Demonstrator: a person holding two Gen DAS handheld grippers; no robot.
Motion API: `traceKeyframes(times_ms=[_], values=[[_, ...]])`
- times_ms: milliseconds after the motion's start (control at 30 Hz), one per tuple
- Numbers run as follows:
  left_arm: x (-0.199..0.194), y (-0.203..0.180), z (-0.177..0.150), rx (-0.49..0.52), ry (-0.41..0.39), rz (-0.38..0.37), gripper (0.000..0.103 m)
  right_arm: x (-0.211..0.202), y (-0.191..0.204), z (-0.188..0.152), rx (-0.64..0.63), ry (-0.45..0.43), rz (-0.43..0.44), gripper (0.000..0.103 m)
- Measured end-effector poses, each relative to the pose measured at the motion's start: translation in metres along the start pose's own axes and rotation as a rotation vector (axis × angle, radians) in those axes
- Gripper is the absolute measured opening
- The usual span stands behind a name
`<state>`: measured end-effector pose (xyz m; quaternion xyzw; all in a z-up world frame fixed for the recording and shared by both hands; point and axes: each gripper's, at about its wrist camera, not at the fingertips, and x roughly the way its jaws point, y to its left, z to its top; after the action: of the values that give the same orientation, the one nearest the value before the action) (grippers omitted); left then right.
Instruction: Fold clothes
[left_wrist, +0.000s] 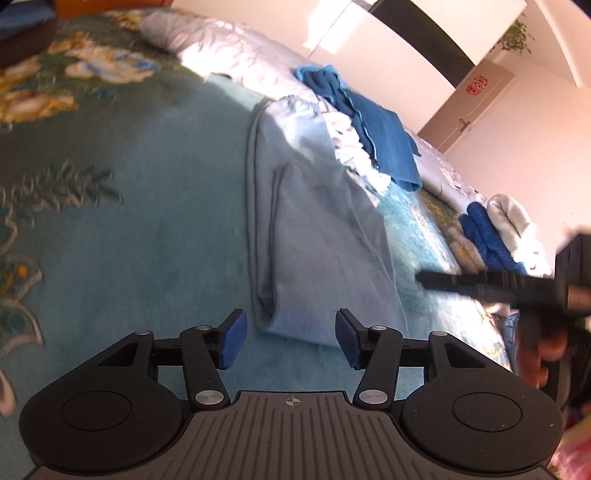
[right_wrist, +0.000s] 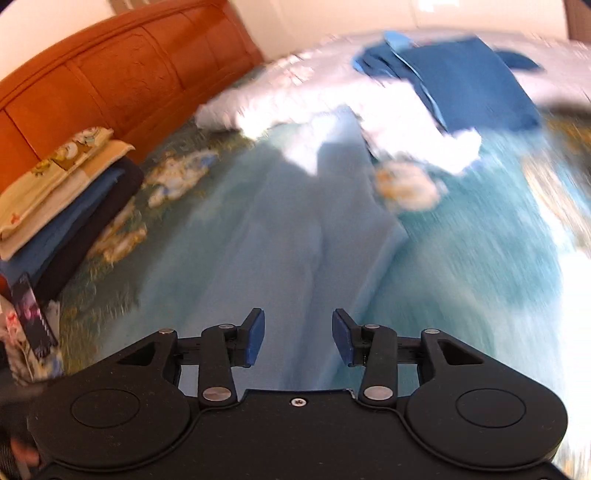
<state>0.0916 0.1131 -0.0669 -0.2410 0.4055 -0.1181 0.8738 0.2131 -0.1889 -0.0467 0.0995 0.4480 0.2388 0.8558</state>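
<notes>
A light blue garment (left_wrist: 314, 229), folded into a long strip, lies flat on the teal flowered bedspread (left_wrist: 129, 240). My left gripper (left_wrist: 291, 341) hovers at the strip's near end, open, its blue pads (left_wrist: 232, 341) standing either side of the cloth's corner without pressing it. The right gripper (left_wrist: 480, 284) shows as a black blur to the right of the garment, held by a hand (left_wrist: 546, 354). In the right wrist view the same garment (right_wrist: 295, 229) stretches away under my right gripper (right_wrist: 298, 341), which is open with nothing between its pads.
A dark blue garment (left_wrist: 384, 147) (right_wrist: 472, 85) lies on a crumpled pale quilt (left_wrist: 229, 40) at the far side. Blue and white rolled towels (left_wrist: 487, 236) sit at the right. A stack of folded clothes (right_wrist: 66, 206) rests by the orange headboard (right_wrist: 129, 74).
</notes>
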Motion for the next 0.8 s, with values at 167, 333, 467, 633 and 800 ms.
traceKeyframes(times_ms=[167, 333, 467, 633, 800], values=[[0.004, 0.003, -0.006, -0.032, 0.049, -0.011, 0.05, -0.014, -0.02, -0.045, 0.156, 0.038, 0.057, 0.042], [0.009, 0.005, -0.006, -0.067, 0.073, -0.035, 0.05, -0.008, -0.022, -0.065, 0.226, 0.061, 0.142, 0.043], [0.018, 0.016, -0.003, -0.168, 0.075, -0.087, 0.05, 0.002, -0.015, -0.066, 0.226, 0.076, 0.199, 0.043], [0.027, 0.038, -0.003, -0.316, 0.042, -0.163, 0.047, 0.014, -0.023, -0.064, 0.293, 0.068, 0.244, 0.045], [0.028, 0.045, -0.001, -0.339, 0.014, -0.179, 0.045, 0.018, -0.037, -0.066, 0.371, 0.058, 0.305, 0.045]])
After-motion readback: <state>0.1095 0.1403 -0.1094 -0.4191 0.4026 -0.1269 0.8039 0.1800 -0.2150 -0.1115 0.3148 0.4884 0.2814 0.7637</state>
